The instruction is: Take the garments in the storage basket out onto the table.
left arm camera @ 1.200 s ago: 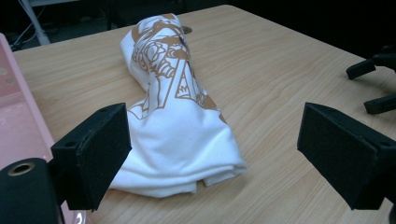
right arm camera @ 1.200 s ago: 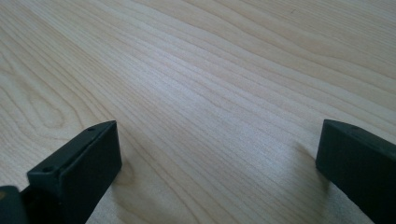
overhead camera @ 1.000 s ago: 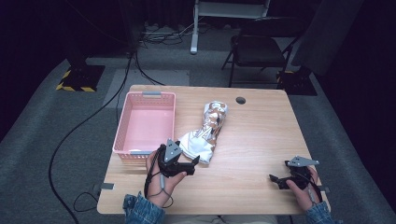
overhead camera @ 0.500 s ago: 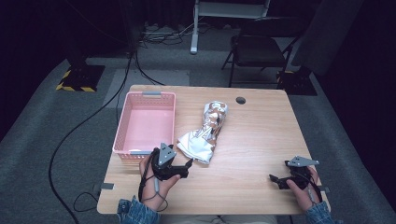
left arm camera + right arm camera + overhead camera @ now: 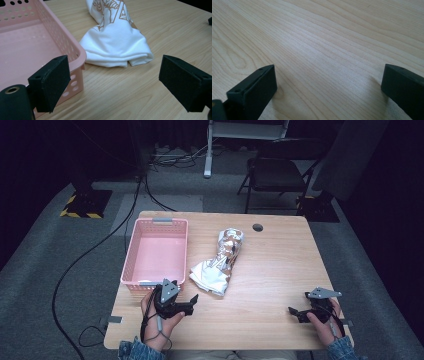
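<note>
The left gripper (image 5: 192, 301) sits low near the front edge of the light wooden table (image 5: 280, 270), jaws spread wide, nothing between them. Just ahead lies the crumpled white T-shirt with a brown print (image 5: 220, 265), mid-table, its near folded hem facing the gripper and apart from it. The pink perforated plastic basket (image 5: 131, 262) stands just beside the shirt on the left, with a narrow strip of bare wood between them.

The left gripper view shows the basket's front corner (image 5: 81, 53) close behind the left jaw, and open wood from the pads to the shirt's fold (image 5: 117, 47).

Over on the far side, the right gripper (image 5: 295, 311) rests by the front right corner, well apart from the shirt, jaws also wide and holding nothing; bare table (image 5: 324, 50) runs ahead of it in the right gripper view.

From above the shirt looks silvery and glossy; the left gripper view shows plain white cloth and the print.
</note>
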{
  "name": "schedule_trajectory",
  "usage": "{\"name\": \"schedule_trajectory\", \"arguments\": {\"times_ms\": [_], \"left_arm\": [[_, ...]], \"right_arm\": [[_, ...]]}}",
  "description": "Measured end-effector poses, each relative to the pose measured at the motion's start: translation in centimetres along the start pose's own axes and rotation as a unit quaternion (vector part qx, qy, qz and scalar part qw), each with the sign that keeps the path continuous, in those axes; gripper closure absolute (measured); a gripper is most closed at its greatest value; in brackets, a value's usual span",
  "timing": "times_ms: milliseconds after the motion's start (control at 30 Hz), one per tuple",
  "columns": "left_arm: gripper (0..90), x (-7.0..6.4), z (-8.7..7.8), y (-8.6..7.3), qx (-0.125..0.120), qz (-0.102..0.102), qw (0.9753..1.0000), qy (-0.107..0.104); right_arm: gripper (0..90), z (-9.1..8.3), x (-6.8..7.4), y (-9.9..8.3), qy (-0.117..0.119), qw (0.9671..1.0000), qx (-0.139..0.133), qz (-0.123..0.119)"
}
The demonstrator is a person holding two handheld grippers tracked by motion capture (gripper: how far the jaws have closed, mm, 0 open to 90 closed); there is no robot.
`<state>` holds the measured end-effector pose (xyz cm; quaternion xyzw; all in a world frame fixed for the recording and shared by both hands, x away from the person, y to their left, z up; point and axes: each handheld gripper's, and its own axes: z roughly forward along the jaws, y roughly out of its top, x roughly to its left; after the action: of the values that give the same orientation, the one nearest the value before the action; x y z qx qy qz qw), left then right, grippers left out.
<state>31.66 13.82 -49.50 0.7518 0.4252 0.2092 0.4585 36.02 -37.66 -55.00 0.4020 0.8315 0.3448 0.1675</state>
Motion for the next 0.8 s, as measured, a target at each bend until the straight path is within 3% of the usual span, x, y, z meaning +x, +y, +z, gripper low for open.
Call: {"name": "schedule_trajectory", "arguments": {"times_ms": [800], "left_arm": [[9.7, 2.5, -1.7, -3.4, 0.026, -0.029, 0.9985, 0.039]], "right_arm": [[0.0, 0.0, 0.0, 0.0, 0.001, 1.0000, 0.000, -0.002]]}}
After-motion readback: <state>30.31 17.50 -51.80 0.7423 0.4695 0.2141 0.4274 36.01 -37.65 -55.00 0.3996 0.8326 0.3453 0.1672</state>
